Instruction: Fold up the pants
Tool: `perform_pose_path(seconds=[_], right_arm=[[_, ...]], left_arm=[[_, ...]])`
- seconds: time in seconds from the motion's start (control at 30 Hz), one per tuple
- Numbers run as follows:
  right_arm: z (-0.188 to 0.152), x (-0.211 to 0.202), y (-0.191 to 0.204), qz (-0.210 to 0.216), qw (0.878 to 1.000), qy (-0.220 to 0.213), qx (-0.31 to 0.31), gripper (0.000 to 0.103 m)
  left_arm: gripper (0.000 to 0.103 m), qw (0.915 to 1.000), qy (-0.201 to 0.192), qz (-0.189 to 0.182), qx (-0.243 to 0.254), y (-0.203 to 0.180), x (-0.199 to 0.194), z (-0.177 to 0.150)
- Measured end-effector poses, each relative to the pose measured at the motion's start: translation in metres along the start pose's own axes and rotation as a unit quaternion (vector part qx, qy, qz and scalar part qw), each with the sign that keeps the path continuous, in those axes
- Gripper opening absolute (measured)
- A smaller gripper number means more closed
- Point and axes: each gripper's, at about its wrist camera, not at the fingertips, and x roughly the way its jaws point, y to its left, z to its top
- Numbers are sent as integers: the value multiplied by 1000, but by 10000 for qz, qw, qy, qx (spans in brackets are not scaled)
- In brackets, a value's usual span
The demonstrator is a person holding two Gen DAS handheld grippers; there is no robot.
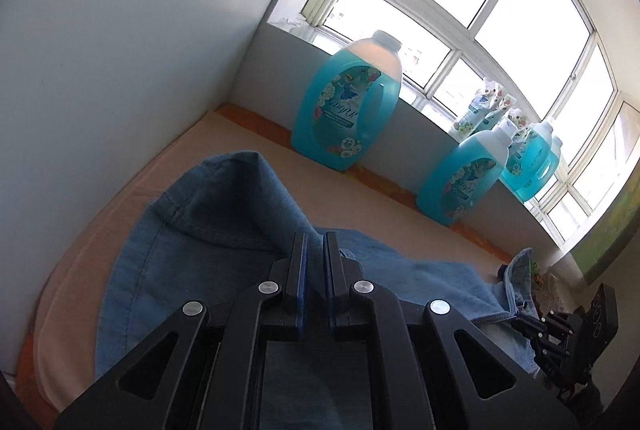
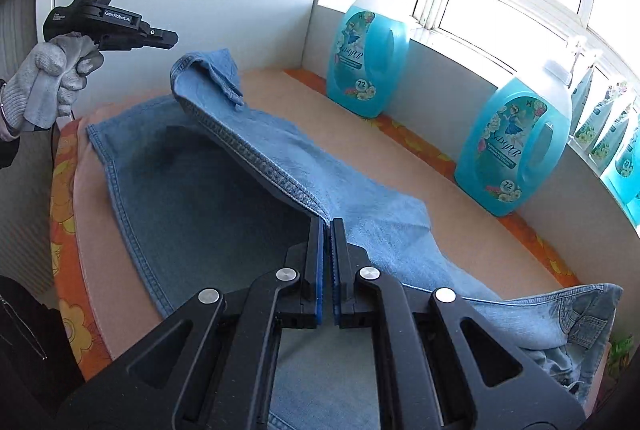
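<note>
Denim pants (image 2: 224,189) lie half-folded across the table (image 2: 400,165), hem pinched in the right hand-held gripper (image 2: 327,222) while the left hand-held gripper (image 2: 170,39) is pressed together empty, so the unsupported far corner could sag and fold crooked.

Blue detergent jugs (image 2: 366,49) line the window (image 1: 500,1) ledge.

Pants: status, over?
Left gripper shut, empty, off the pants. Right gripper shut on the hem, leg lifted mid-fold. Detergent bottles at the back, clear.

Matt blue denim pants (image 2: 208,197), glossy translucent plastic jugs (image 2: 366,49)
</note>
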Motion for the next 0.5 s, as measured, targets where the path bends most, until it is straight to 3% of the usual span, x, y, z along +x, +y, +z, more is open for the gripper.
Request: perform_pose_path(seconds=[0.2,0.43,0.47,0.5], right_arm=[[-31,7,20,104,9994,313,85,4],[-41,7,28,76,9990,437,96,4],[-41,7,27,84,9990,432,126,4],[-41,6,26,91,9990,421,154,4]], left_arm=[[6,9986,326,236,-342,39,-5,-39],[8,9985,435,305,97,14,19,-19],[9,9982,484,315,186,7,26,-16],[22,9974,547,392,277,1,33,-13]])
